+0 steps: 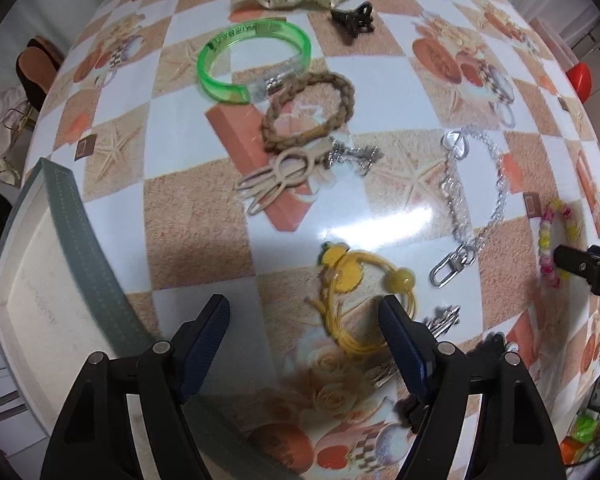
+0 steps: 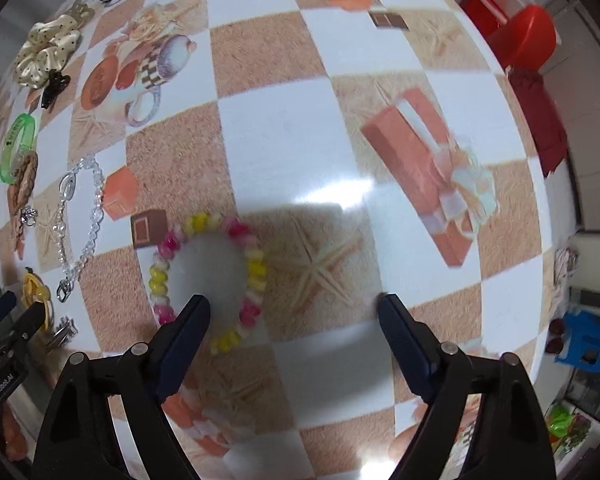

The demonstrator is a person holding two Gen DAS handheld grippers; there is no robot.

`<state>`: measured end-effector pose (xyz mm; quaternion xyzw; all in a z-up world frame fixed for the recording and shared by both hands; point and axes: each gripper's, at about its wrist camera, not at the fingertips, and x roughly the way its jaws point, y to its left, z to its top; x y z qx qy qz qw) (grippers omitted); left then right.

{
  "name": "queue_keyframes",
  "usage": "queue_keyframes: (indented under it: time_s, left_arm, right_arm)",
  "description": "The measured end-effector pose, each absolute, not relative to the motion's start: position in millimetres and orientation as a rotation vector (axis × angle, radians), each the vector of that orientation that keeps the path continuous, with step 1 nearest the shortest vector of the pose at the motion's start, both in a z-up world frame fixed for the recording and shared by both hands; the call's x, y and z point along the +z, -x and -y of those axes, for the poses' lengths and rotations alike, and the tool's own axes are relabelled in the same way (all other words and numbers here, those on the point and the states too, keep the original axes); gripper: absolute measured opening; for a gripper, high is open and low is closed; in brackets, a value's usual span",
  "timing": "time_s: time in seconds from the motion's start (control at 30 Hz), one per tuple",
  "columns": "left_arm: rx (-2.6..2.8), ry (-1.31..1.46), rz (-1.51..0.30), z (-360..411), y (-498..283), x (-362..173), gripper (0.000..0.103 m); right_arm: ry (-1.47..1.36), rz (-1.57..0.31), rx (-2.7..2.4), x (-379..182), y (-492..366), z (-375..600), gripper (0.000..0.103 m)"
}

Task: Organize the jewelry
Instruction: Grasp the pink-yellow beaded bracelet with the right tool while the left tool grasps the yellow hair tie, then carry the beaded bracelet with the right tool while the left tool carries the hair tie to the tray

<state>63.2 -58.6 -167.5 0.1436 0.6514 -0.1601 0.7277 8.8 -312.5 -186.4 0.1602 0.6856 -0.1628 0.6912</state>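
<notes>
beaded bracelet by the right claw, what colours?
Yellow, pink and white beads on the beaded bracelet; clearest in the right wrist view.

Bangle (image 1: 252, 60) behind braided band (image 1: 308, 110), prob. touching; chain (image 1: 472, 196) right; box (image 1: 40, 280) far left on table (image 1: 196, 208).

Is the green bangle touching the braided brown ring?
Cannot tell. In the left wrist view the green bangle and the braided brown ring meet at a clear clasp, but blur hides any contact.

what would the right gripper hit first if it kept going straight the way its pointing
Probably the pink and yellow bead bracelet: the open right gripper has its left finger over the bracelet's near side. Beyond lies only bare tablecloth, though depth is unclear.
</notes>
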Motion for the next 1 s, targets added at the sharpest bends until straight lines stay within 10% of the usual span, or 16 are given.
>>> queue_keyframes:
  time_s: [0.27, 0.37, 0.5, 1.0]
  left_arm:
    - [-0.368, -0.312, -1.424, 73, -67, -168, 0.063]
    - [-0.381, -0.321, -1.416, 89, -63, -165, 0.037]
    - [-0.403, -0.293, -1.438, 94, -62, -160, 0.012]
    - [-0.432, -0.157, -1.371, 87, -62, -112, 0.012]
  right_arm:
    - [-0.317, -1.503, -0.348, -181, -19, 298, 0.071]
    - [-0.294, -1.496, -0.324, -179, -21, 292, 0.056]
    - [-0.277, -1.487, -0.307, -175, -17, 277, 0.010]
    - [-0.402, -1.429, -0.308, -140, -12, 298, 0.009]
